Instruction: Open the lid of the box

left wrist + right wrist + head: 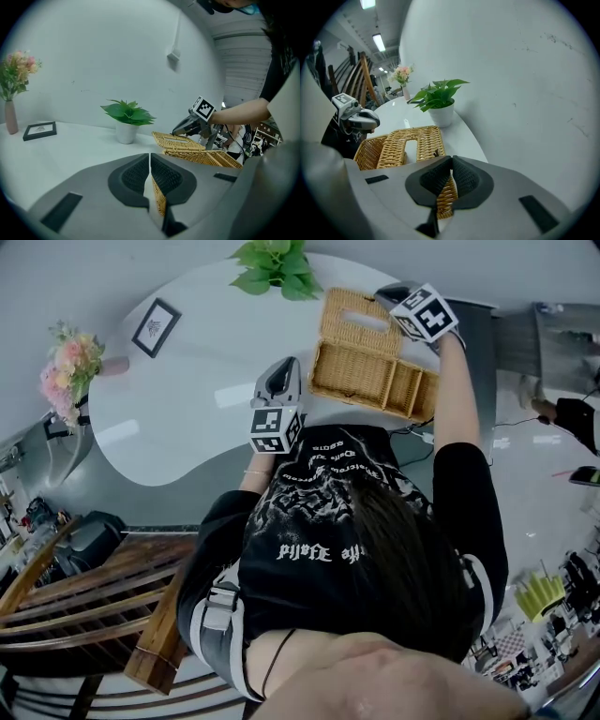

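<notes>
The person's torso (356, 540) hides the counter (187, 418) edge just below the wicker box (375, 381). From above, the tips of the right claw (382, 296) are hard to make out beside its marker cube (427, 313). Its own view shows the 2 jaws almost closed, pinching the rim of the lid (354, 322), which stands tilted back from the box's far side. The left claw (287, 367) sits just left of the box, jaws together on nothing. Whether it touches the box is unclear. A potted plant (277, 263) stands beyond the box.
</notes>
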The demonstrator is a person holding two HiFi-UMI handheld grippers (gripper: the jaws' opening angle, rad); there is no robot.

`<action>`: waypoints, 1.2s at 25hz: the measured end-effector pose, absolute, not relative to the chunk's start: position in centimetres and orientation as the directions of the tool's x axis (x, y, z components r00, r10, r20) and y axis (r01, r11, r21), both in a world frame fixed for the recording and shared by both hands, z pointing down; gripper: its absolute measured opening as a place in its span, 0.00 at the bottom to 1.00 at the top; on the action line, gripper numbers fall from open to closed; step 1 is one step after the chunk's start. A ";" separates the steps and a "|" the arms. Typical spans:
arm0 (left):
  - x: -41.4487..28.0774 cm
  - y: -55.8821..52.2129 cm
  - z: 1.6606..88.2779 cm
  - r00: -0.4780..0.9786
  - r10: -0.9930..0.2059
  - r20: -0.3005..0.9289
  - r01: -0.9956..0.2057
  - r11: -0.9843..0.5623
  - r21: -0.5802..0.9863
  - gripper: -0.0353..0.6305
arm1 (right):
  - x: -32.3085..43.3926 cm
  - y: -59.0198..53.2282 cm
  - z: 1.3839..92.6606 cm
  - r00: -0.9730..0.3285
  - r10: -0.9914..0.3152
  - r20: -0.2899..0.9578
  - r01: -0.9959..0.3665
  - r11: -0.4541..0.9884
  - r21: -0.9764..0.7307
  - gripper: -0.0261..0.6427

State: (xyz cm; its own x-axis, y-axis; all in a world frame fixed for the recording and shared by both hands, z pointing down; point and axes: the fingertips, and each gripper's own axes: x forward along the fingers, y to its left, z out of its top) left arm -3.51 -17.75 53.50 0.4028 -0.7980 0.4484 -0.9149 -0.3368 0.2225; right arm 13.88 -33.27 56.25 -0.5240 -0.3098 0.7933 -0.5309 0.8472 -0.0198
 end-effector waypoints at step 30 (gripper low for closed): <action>-2.6 -17.3 52.7 0.448 -0.790 0.420 -0.894 -0.392 0.216 0.10 | 17.1 -31.7 44.1 -0.525 -0.707 0.473 -0.796 0.605 0.021 0.28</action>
